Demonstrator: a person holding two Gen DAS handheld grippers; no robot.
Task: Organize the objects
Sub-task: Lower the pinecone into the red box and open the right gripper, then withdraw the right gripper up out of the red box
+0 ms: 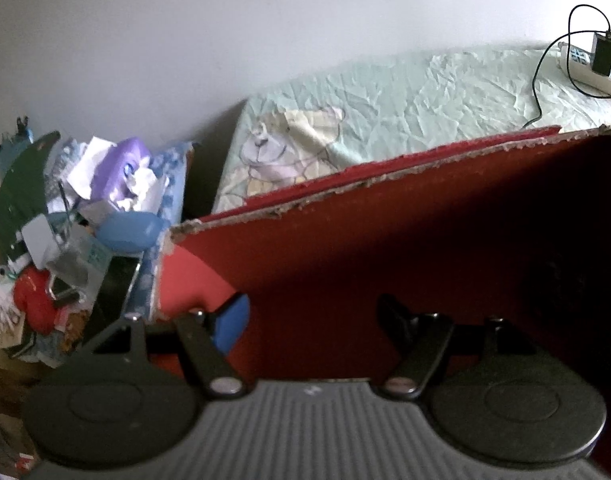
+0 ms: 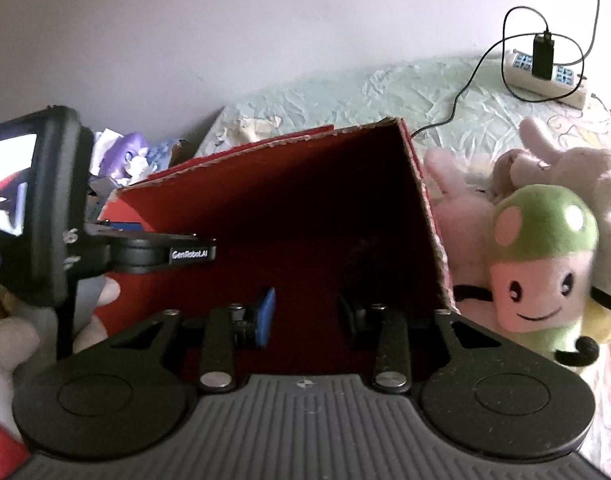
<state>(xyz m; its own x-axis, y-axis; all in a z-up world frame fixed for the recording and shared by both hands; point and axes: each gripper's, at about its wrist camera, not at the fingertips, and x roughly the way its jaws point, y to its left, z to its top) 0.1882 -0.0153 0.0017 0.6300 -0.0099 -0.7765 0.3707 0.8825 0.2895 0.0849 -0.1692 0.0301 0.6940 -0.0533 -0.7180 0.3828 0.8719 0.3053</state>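
Observation:
A red cardboard box (image 1: 385,232) with torn rims lies open on the bed and fills the middle of both views; it also shows in the right wrist view (image 2: 289,200). My left gripper (image 1: 313,316) is open and empty at the box's mouth. My right gripper (image 2: 305,312) is open and empty, also facing into the box. A green-capped mushroom plush (image 2: 541,264) lies just right of the box, against pink and white plush toys (image 2: 565,168). The left gripper's body (image 2: 37,208) shows at the left of the right wrist view.
A cluttered pile with a purple-haired figure (image 1: 125,168), papers and a red item (image 1: 33,300) sits left of the box. A white power strip with a black charger and cable (image 2: 545,68) lies on the pale green sheet (image 1: 425,92) by the wall.

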